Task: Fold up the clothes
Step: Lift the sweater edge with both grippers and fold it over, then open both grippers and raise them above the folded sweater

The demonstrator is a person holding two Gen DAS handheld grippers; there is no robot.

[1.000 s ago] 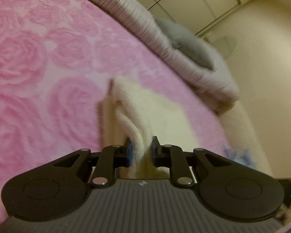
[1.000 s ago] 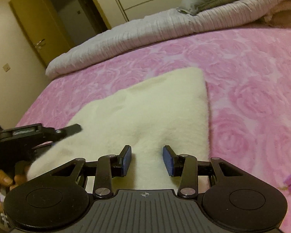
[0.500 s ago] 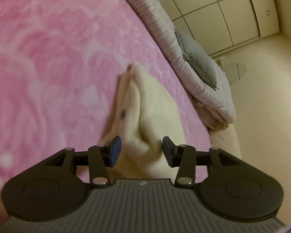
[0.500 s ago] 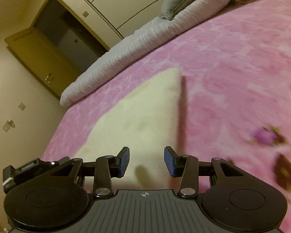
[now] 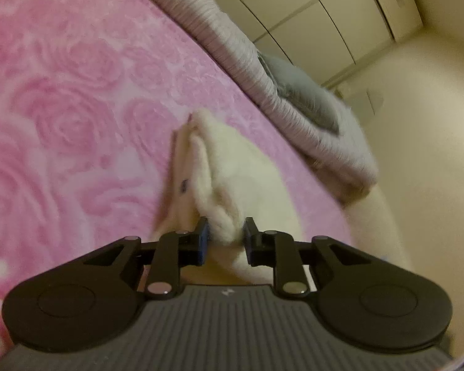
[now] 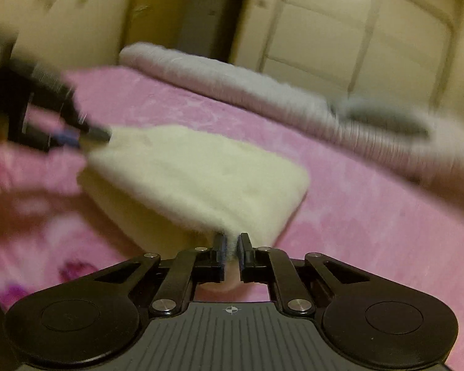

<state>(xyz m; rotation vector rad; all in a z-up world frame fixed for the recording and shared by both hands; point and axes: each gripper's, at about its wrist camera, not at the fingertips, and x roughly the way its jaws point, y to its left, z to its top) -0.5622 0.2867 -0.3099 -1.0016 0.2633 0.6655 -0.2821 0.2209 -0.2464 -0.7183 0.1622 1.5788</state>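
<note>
Both claws pinch the fleece (image 6: 198, 173) — right (image 6: 231, 245) at one corner, left (image 5: 224, 238) at another — seemingly to lift one edge for folding.

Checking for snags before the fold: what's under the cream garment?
Under the cream garment, only the pink rose blanket shows around its edges. Whatever lies beneath its middle is covered. Left gripper and right gripper pinch its edge.

Bedroom, seemingly (pink bedspread (image 5: 77, 99), wardrobe (image 6: 371, 46))

Right gripper (image 6: 231, 249) pinching cream fleece garment (image 6: 201, 179)
</note>
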